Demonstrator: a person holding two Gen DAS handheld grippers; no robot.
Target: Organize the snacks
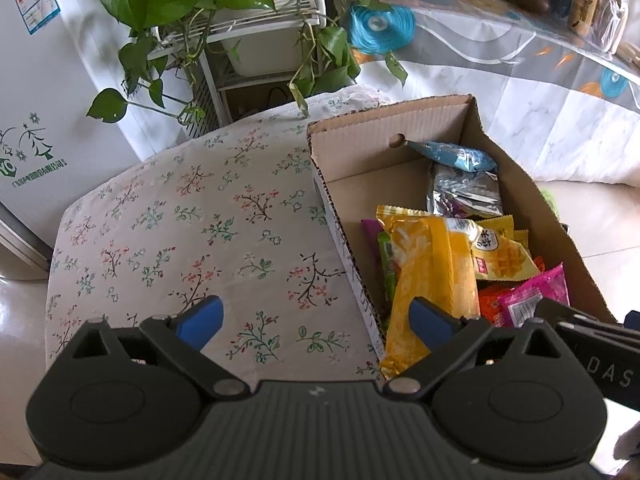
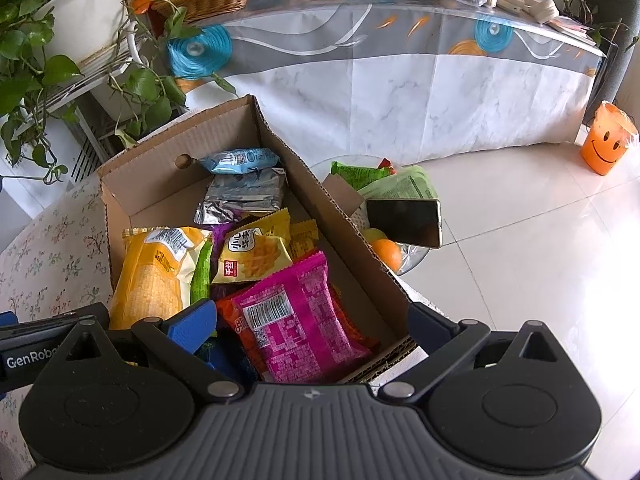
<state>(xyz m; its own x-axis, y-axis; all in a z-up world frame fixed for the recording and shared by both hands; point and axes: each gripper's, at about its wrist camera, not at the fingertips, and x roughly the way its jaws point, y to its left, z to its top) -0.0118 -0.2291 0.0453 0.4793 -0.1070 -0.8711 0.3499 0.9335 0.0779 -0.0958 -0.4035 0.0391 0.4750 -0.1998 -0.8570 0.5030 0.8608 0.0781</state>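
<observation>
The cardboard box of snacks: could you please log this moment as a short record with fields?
container: cardboard box, open top, on a floral cloth
contents: long yellow packet, pink packet, silver packet, blue packet, others beneath
left gripper: open, nothing between its fingers
right gripper: open, astride the box's near corner
outside box: phone, orange
</observation>
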